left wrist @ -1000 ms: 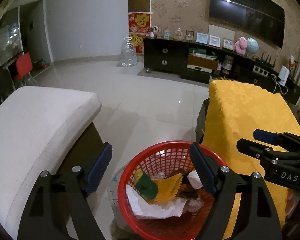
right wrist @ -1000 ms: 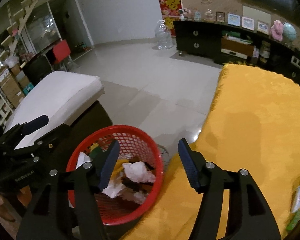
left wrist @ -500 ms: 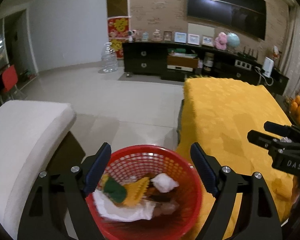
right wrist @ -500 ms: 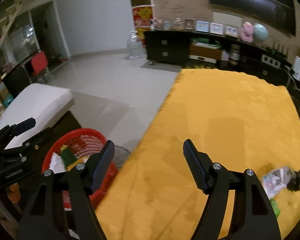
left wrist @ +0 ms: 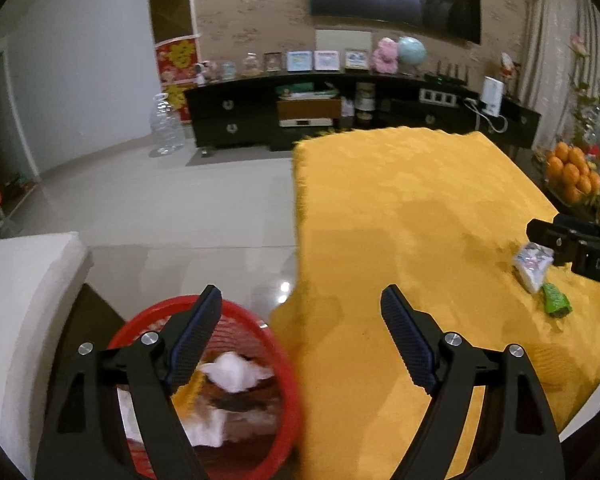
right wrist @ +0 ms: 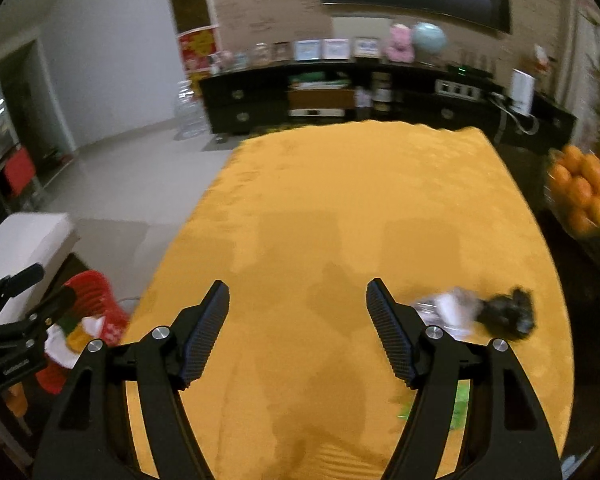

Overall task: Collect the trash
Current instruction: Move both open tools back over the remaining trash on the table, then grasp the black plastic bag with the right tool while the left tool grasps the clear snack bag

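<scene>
A red mesh basket [left wrist: 260,344] holding crumpled paper and wrappers stands on the floor left of the yellow-clothed table [left wrist: 400,208]; it also shows in the right wrist view [right wrist: 96,292]. My left gripper [left wrist: 300,344] is open and empty above the basket's right rim and the table edge. My right gripper [right wrist: 298,328] is open and empty over the table. On the cloth lie a pale wrapper [right wrist: 448,308], a dark crumpled piece [right wrist: 508,312] and a green scrap [right wrist: 460,404]. The wrapper [left wrist: 532,264] and green scrap [left wrist: 556,300] also show in the left wrist view.
A white cushioned seat [left wrist: 24,300] stands left of the basket. A dish of oranges [right wrist: 584,196] sits beyond the table's right edge. A dark TV cabinet [left wrist: 340,112] lines the far wall. Tiled floor [left wrist: 160,200] lies between.
Both grippers have swung right, away from the basket and toward the table. The trash on the cloth has come into view near the right gripper. Both stay open.
</scene>
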